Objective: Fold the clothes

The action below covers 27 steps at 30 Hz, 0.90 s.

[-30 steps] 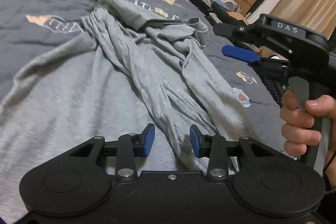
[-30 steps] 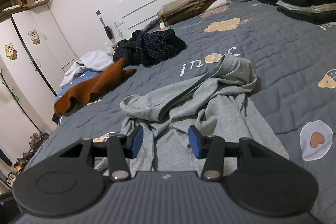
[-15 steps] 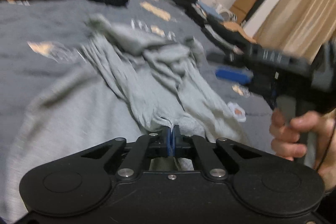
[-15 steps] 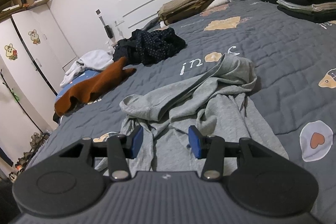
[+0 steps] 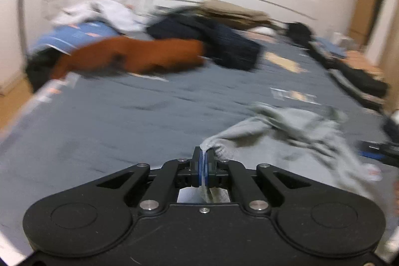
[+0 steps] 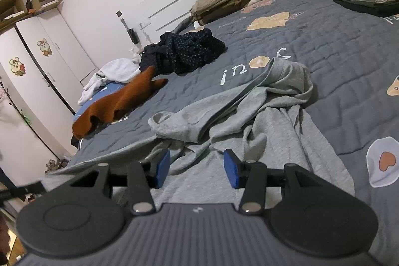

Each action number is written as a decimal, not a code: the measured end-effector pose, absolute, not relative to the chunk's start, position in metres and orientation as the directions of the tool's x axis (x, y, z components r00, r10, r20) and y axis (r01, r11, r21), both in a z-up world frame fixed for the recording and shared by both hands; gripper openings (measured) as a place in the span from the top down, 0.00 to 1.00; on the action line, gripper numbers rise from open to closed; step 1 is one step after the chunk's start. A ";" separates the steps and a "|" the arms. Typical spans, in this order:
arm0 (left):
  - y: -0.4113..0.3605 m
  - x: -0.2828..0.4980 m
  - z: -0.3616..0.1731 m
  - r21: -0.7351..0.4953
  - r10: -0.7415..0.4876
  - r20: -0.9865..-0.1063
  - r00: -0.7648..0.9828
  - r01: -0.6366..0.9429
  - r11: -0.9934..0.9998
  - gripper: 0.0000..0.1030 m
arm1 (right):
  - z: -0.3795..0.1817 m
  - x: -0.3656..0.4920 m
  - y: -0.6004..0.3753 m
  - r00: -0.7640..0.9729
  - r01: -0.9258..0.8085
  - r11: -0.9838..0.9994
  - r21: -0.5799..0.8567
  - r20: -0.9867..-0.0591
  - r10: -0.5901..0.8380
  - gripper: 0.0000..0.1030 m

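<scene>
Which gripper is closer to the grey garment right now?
Left. The left gripper is shut on the grey garment; the right gripper hovers open just above it.

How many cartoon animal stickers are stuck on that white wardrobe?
2. One sticker sits on the wardrobe's left door, the other sticker on the next door, slightly higher. More could be hidden beyond the frame's edge.
</scene>
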<state>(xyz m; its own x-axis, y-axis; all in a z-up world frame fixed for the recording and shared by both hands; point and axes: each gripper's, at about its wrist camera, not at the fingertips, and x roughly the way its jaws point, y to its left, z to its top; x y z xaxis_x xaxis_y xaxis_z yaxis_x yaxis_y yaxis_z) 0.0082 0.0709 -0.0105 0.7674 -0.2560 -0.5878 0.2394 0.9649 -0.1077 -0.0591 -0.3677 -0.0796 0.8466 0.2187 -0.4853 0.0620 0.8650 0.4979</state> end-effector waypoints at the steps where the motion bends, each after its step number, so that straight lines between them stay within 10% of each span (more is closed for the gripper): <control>1: 0.083 0.015 -0.007 -0.086 -0.213 -0.585 0.782 0.202 0.976 0.98 | -0.079 -0.059 -0.368 0.847 0.062 0.864 0.500 -0.484 0.219 0.55; 9: 0.128 0.062 -0.006 0.118 0.202 -0.554 0.808 -0.164 0.979 0.92 | -0.080 -0.058 -0.373 0.848 0.070 0.867 0.494 -0.488 0.210 0.55; 11: 0.120 0.055 -0.008 0.060 0.150 -0.552 0.820 -0.141 0.988 0.91 | -0.081 -0.058 -0.374 0.846 0.074 0.868 0.491 -0.491 0.206 0.55; 15: 0.071 0.026 -0.021 -0.016 -0.002 -0.547 0.837 -0.008 1.000 0.55 | -0.083 -0.058 -0.376 0.844 0.079 0.874 0.480 -0.499 0.198 0.55; 27: -0.060 -0.070 -0.078 -0.374 -0.556 -0.418 0.718 0.422 0.826 0.36 | -0.085 -0.084 -0.375 0.836 0.105 0.916 0.388 -0.533 0.130 0.55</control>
<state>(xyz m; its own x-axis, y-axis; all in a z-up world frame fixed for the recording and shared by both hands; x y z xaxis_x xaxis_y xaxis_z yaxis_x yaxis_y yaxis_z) -0.0701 -0.0599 -0.0780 0.7180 -0.5562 -0.4185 0.4220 0.8260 -0.3738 -0.0838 -0.3755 -0.0853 0.8358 0.1300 -0.5335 0.1050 0.9157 0.3878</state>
